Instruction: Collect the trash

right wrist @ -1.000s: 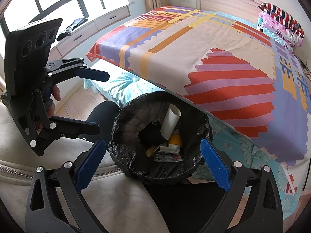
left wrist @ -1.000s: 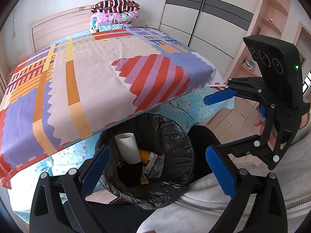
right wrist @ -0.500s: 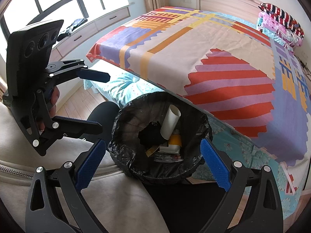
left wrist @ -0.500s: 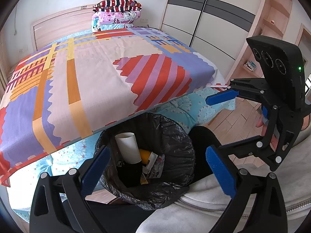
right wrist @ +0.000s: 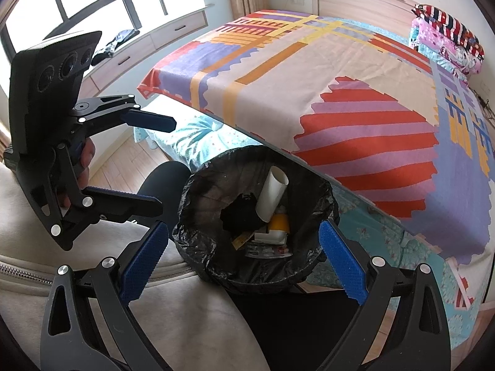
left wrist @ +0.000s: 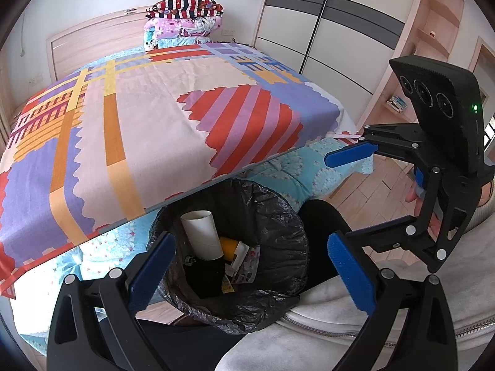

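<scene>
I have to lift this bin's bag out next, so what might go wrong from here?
1. The white cardboard tube stands tilted, its top near the rim of the black bag; it may tip out when the bag is gathered.
2. The trash bin sits tight against the bed edge, so the far side of the liner may be awkward to pinch.
3. Both the left gripper and the right gripper are open and empty; thin plastic could slip or tear.

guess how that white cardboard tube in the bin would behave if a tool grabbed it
The white cardboard tube looks hollow with thin walls, so probably light and apt to crush under a hard squeeze. It leans loosely on other trash in the bin, so a push would likely tip it. Being round, it may roll.
</scene>
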`<move>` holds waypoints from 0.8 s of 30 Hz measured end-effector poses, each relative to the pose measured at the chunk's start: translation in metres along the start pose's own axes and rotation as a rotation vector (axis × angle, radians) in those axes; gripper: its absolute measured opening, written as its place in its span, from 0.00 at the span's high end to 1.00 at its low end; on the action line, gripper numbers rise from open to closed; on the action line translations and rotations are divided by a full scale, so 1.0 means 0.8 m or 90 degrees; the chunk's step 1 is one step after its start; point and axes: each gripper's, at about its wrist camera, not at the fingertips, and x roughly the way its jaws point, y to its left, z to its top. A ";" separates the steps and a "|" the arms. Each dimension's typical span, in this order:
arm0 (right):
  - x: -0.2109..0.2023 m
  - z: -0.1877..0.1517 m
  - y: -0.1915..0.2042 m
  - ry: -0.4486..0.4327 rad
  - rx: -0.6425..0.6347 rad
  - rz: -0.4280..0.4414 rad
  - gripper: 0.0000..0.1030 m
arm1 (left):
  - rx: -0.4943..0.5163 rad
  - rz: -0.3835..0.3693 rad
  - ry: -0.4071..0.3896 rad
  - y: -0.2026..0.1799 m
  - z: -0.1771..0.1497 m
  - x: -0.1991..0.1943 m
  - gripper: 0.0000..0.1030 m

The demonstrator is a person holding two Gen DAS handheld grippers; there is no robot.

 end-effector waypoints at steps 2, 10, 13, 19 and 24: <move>0.000 0.000 0.000 0.001 0.001 0.000 0.04 | 0.001 -0.002 0.001 -0.002 -0.001 0.001 0.08; 0.001 0.000 0.000 0.000 0.000 0.001 0.04 | 0.003 -0.005 0.000 -0.003 -0.002 0.000 0.08; 0.001 0.001 0.000 0.000 0.000 0.001 0.04 | 0.005 -0.006 0.001 -0.002 -0.001 -0.001 0.08; 0.001 0.000 0.001 0.000 0.000 0.002 0.04 | 0.004 -0.006 0.001 -0.002 -0.001 -0.001 0.08; 0.001 0.001 0.000 -0.001 -0.001 0.004 0.04 | 0.002 -0.004 0.001 -0.001 0.000 -0.001 0.08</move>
